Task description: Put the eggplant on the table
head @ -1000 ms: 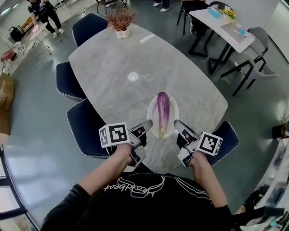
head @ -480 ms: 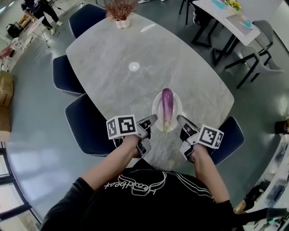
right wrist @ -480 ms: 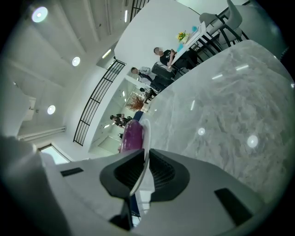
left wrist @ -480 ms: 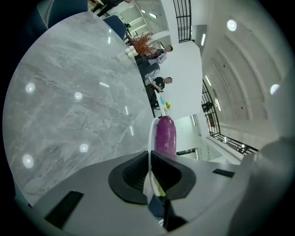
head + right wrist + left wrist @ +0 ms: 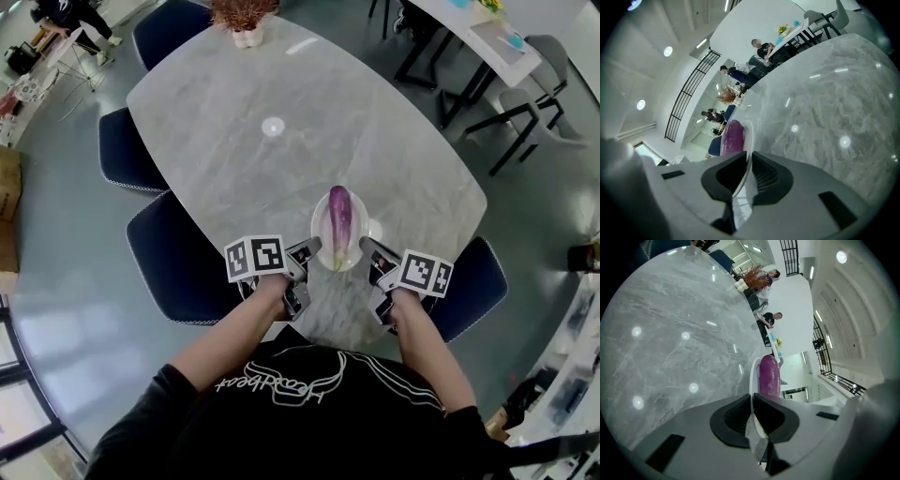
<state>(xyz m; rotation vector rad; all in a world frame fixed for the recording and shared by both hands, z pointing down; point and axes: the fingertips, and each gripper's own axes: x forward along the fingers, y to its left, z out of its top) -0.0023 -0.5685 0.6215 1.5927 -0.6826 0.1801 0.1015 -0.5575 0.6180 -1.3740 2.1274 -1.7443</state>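
Note:
A purple eggplant (image 5: 339,217) lies lengthwise on a white plate (image 5: 322,227) over the near end of the grey marble table (image 5: 234,141). My left gripper (image 5: 314,247) is shut on the plate's left rim. On the opposite rim my right gripper (image 5: 364,247) is shut too. In the left gripper view the rim of the plate (image 5: 751,380) runs between the jaws of the left gripper (image 5: 752,403), with the eggplant (image 5: 769,376) just beyond. The right gripper view has the plate (image 5: 749,136) pinched in the right gripper (image 5: 747,163), beside the eggplant (image 5: 731,137). I cannot tell whether the plate rests on the table.
A pot of dried plants (image 5: 244,17) stands at the table's far end. Dark blue chairs (image 5: 173,258) line the left side, and another chair (image 5: 473,291) sits at the near right. Another table with black-legged chairs (image 5: 492,42) stands at the back right.
The head view has shifted a little, so the table sits higher in the frame. Both grippers stay shut on the plate, which keeps its place near the table's near end.

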